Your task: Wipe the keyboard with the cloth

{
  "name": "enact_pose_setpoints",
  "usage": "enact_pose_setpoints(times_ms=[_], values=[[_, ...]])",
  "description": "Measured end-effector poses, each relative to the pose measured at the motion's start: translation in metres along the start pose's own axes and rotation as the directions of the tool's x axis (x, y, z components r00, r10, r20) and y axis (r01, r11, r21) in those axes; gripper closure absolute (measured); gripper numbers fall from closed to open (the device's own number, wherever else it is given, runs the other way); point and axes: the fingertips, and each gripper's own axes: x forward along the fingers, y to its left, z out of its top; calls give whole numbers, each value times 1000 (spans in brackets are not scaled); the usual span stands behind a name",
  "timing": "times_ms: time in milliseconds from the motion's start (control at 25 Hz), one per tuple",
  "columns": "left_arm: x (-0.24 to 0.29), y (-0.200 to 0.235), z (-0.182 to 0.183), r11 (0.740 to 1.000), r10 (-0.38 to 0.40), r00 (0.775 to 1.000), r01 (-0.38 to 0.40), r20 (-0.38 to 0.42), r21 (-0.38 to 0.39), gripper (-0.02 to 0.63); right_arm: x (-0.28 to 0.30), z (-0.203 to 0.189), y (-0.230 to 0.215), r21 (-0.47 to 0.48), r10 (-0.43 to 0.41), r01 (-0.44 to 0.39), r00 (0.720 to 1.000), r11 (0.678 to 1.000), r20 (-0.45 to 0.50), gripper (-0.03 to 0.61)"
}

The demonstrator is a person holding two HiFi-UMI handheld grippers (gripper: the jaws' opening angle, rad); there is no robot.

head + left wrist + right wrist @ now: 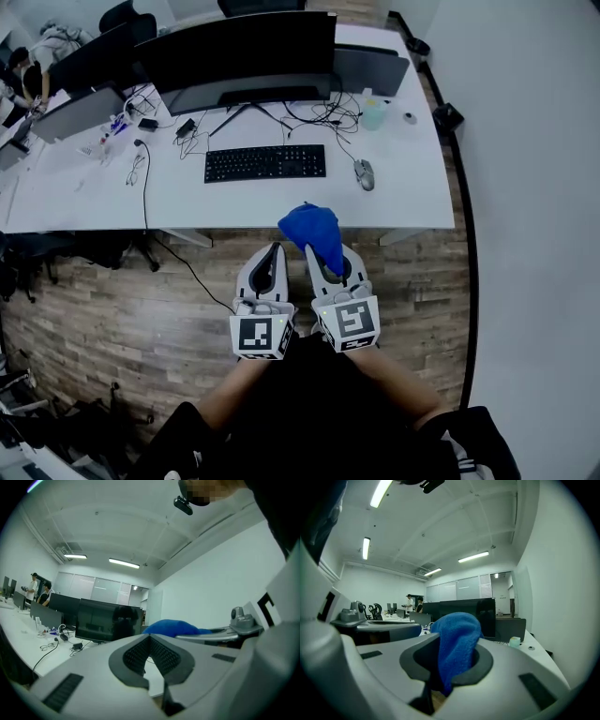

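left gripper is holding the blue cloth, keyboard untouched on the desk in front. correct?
Wrong side: the right gripper holds the blue cloth, clear in the right gripper view. The left gripper is shut and empty. The keyboard lies untouched on the desk in front.

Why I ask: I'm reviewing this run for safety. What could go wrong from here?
1. The right hand-held gripper pinches only part of the cloth; the loose bulk could slip free or bunch up mid-wipe.
2. The mouse lies just right of the keyboard, so a rightward sweep might knock it.
3. Loose cables lie behind the keyboard; the cloth could snag them.
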Motion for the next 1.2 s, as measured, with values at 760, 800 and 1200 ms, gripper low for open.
enact_pose_setpoints(times_ms=[760, 800, 1200], values=[[142, 223, 12, 994, 41, 999, -42, -12, -101, 611, 240, 16, 20, -19, -2, -1, 989, 1000, -148, 509], [146, 235, 11, 993, 48, 999, -49, -14, -103, 611, 250, 14, 22, -19, -2, -1, 987, 1000, -160, 509], [164, 302, -18, 994, 70, 994, -76, -84, -76, 611, 323, -22, 35, 15, 2, 2, 970, 1000, -244, 509]])
